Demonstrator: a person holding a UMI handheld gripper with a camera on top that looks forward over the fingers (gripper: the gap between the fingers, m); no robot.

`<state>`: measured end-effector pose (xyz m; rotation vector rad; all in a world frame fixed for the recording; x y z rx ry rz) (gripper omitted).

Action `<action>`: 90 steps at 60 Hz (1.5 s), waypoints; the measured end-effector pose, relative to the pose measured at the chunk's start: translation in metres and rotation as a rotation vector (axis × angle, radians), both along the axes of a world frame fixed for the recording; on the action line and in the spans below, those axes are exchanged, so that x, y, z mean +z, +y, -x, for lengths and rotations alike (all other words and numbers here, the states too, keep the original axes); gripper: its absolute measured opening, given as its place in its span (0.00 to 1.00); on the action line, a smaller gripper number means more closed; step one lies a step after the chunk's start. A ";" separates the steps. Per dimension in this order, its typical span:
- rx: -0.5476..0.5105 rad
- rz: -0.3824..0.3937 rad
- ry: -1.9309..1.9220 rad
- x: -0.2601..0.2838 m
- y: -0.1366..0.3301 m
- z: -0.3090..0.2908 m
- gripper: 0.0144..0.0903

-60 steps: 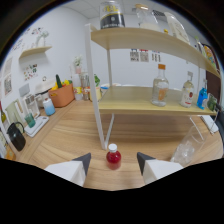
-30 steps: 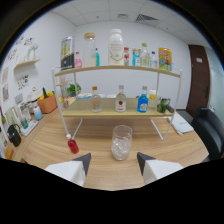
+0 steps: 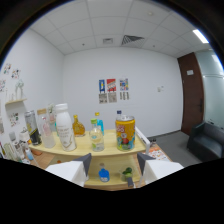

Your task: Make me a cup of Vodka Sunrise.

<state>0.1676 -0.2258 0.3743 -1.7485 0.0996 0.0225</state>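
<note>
In the gripper view, the gripper (image 3: 113, 167) points at the top shelf (image 3: 90, 149) of a wooden rack, its two fingers spread apart with nothing held between them. On the shelf, a clear glass bottle (image 3: 97, 137) stands just beyond the gap between the fingers. Right of that bottle stands a yellow can (image 3: 125, 132); left of it, a white bottle (image 3: 65, 128), then a dark can (image 3: 32, 128). Below the shelf, a blue-capped bottle (image 3: 103, 174) shows between the fingers. Posters (image 3: 111, 90) hang on the wall behind the shelf.
</note>
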 end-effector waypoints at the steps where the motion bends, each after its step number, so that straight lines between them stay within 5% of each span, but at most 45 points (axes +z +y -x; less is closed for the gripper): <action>1: 0.004 -0.008 -0.001 0.003 0.007 -0.003 0.94; 17: 0.030 -0.004 -0.026 0.007 0.088 -0.040 0.91; 25: 0.068 -0.009 -0.040 0.008 0.109 -0.038 0.78; 32: 0.064 0.001 -0.080 0.005 0.118 -0.041 0.53; 36: 0.063 -0.002 -0.081 0.004 0.121 -0.041 0.52; 53: 0.038 -0.021 -0.054 0.015 0.108 -0.042 0.48; 69: 0.041 -0.060 -0.013 0.033 0.039 -0.022 0.47; 83: 0.087 0.013 0.072 -0.062 0.002 0.031 0.47; 90: 0.073 0.129 0.074 -0.137 -0.004 0.048 0.47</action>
